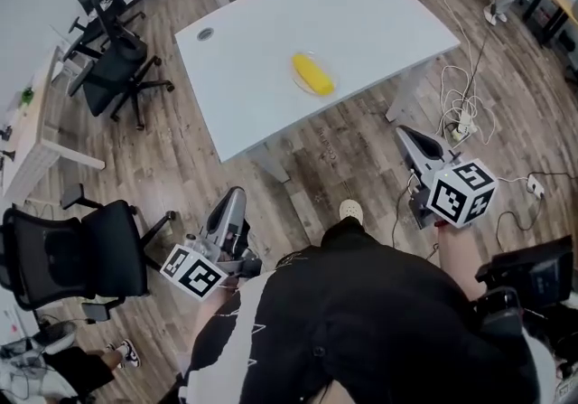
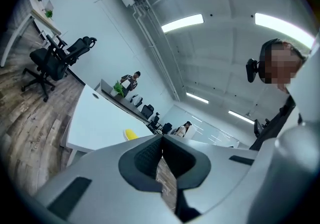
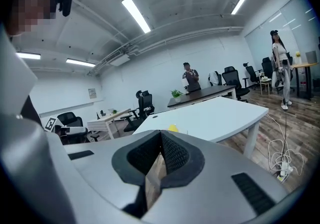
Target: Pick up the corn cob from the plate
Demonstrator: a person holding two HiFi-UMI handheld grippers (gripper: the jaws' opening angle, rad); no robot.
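Lying mid-table on the white table, well apart from both grippers, the corn cob looks light, stiff, bumpy and apt to roll; best pinched across its middle. The left gripper and right gripper each have jaws together, empty

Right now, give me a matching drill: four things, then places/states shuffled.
Things:
1 corn
2 right gripper
3 cables
4 chairs

Places/states:
a shut, empty, over the floor
b black, left of the table
c yellow, on the table
d on the floor, right of the table

Pairs: 1-c, 2-a, 3-d, 4-b
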